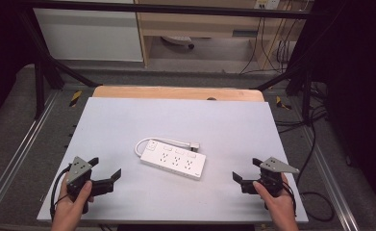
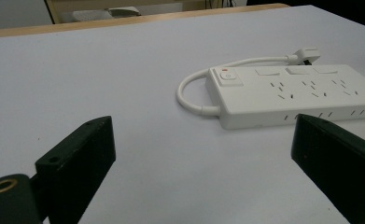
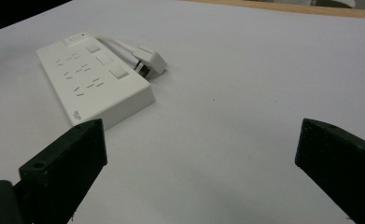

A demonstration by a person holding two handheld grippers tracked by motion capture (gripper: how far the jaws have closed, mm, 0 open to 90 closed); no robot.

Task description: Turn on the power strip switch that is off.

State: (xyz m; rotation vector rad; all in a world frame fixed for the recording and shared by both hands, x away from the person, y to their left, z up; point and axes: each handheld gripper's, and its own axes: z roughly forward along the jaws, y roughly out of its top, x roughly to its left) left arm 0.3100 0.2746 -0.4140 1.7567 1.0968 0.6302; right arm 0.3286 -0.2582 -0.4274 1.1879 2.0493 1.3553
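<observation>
- Left gripper (image 1: 106, 170) near the tabletop's (image 1: 128, 120) near-left corner — jaws spread wide, nothing between them, held in a hand (image 1: 72, 204).
- White power strip (image 1: 173, 160) flat near the tabletop's middle, well apart from both grippers; short cord (image 1: 169, 141) looped round its far side, plug (image 1: 194, 145) lying just beside its far edge.
- Right gripper (image 1: 245, 174) near the near-right corner — jaws likewise spread, empty, pointing toward the strip.

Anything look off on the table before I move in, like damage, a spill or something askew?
Nothing stands out. The white power strip lies flat mid-table, slightly angled to the table edge, its cable looped behind it and plug loose. Both the left gripper and right gripper are open.
</observation>
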